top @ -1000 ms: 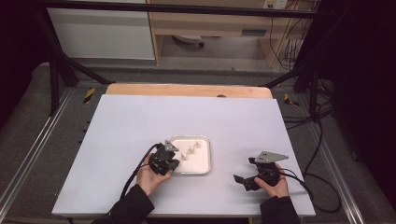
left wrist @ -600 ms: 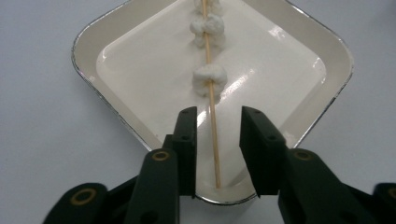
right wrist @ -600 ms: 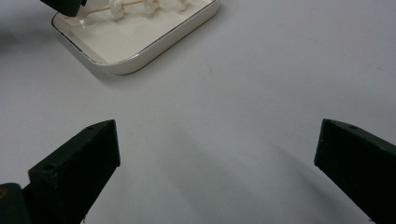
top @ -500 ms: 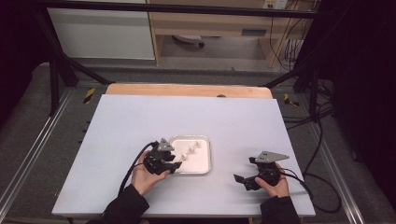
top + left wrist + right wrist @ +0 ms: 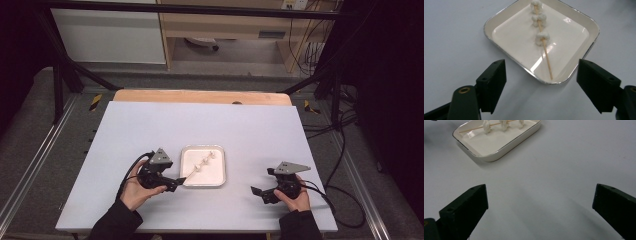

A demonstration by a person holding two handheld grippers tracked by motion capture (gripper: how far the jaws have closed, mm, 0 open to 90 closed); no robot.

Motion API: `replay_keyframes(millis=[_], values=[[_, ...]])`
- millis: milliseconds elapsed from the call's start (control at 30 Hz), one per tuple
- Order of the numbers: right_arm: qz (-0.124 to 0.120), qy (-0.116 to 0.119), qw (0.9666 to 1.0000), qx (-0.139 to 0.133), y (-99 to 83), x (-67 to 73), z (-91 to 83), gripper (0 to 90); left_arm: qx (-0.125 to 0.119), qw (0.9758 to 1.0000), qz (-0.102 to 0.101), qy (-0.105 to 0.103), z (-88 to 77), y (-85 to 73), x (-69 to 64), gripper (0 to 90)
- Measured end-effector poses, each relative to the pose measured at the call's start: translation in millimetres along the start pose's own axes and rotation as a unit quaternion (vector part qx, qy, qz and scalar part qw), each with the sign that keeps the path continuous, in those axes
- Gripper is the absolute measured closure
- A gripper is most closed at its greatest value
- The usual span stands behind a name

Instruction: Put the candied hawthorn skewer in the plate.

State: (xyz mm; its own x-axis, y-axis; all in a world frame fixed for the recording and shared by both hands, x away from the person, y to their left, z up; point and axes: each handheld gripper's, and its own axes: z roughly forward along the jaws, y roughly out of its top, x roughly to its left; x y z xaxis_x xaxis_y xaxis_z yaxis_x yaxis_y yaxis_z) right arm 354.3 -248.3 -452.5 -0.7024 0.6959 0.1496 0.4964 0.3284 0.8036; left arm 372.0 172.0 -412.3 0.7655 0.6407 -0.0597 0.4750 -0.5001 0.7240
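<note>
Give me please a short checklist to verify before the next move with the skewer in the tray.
1. Skewer lies inside the tray, stick end resting by the near rim: ok.
2. Three white pieces are threaded on the skewer: ok.
3. Left gripper has just been opening; its jaws stand wide with nothing between them, clear of the tray: ok.
4. Right gripper is open, holds nothing, and rests on the table away from the tray: ok.
5. Tray sits flat on the table: ok.
6. Whether the pieces are firmly fixed on the stick: cannot tell.
</note>
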Motion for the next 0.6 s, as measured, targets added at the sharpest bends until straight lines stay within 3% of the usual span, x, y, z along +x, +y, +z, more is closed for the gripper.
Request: replay_keyframes(millis=[233, 600], values=[[-0.001, 0.0, 1.0, 0.001, -0.3, 0.1, -0.1, 0.8, -0.012, 0.9998, -0.01, 0.01, -12.4, -22.2, 12.9, 14.7], [0.002, -0.002, 1.0, 0.006, -2.8, -1.2, -0.4, 0.8, -0.028, 0.9983, -0.042, 0.028, -28.9, -62.0, 32.9, 11.6]])
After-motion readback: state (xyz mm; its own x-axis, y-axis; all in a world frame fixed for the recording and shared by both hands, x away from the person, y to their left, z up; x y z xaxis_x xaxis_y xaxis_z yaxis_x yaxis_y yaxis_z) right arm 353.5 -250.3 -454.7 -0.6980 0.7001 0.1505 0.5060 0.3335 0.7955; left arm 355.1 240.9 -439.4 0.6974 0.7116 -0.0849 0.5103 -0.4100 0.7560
